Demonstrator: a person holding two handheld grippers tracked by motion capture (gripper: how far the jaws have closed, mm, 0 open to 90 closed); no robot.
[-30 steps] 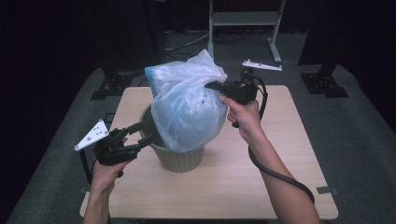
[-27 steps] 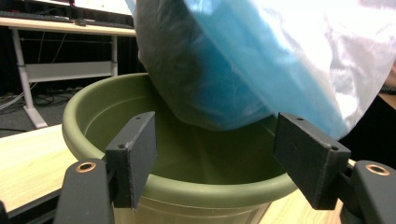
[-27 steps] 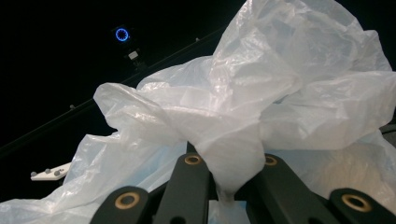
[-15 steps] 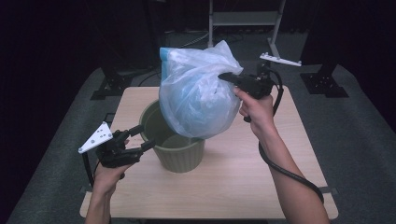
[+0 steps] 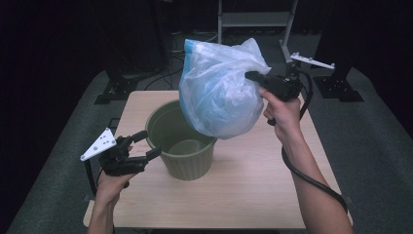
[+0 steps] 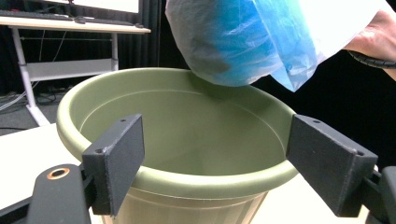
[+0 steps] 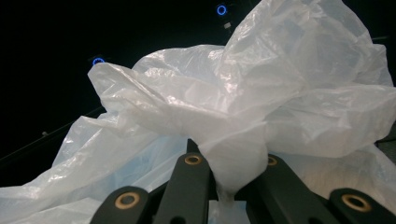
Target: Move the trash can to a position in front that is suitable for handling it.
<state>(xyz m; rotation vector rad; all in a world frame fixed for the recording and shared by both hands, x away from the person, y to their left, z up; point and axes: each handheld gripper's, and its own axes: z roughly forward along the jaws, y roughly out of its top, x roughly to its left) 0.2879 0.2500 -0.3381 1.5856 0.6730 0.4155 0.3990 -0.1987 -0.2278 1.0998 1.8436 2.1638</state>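
A full translucent blue-white plastic bag (image 5: 219,92) hangs in the air above and right of an olive green bin (image 5: 182,146) on the table. My right gripper (image 5: 251,75) is shut on the bag's gathered top (image 7: 233,163). The bag's underside (image 6: 243,42) hangs just over the bin's far rim (image 6: 187,79). My left gripper (image 5: 148,144) is open at the bin's left side, its jaws standing either side of the near rim (image 6: 210,179) without closing on it. The bin's inside looks empty.
The light wooden table (image 5: 253,185) has bare room right of the bin. Black stand bases (image 5: 114,90) sit on the floor behind the table's far corners. A white desk frame (image 5: 253,19) stands at the back.
My right gripper has lifted the bag up out of the bin and carried it right. My left gripper has stayed at the bin's rim.
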